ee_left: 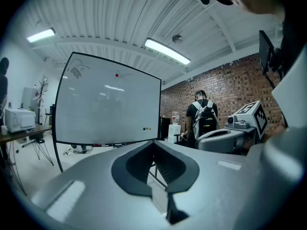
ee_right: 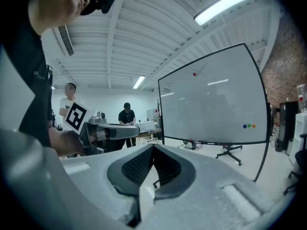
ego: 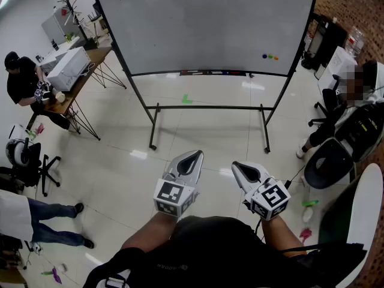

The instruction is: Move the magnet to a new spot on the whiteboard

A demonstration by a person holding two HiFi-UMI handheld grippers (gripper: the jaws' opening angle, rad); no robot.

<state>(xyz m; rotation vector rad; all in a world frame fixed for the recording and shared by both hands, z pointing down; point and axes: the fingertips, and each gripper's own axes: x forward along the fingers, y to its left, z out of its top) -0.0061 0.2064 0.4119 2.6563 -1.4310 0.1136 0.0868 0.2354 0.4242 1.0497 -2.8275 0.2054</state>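
Standing well back from whiteboard (ego: 204, 23), holding left tool (ego: 194, 156) and right tool (ego: 237, 166) side by side, each pair of jaws together and empty; coloured magnets (ego: 270, 57) near board's lower right corner.

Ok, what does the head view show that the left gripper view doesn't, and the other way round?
Only the head view: a green mark on the floor and the left gripper's own marker cube. Only the left gripper view: ceiling lights, a brick wall, a person with a backpack and a red dot high on the board. Both: the whiteboard, the coloured dots low at its right, the left gripper with its claw shut, and the right gripper.
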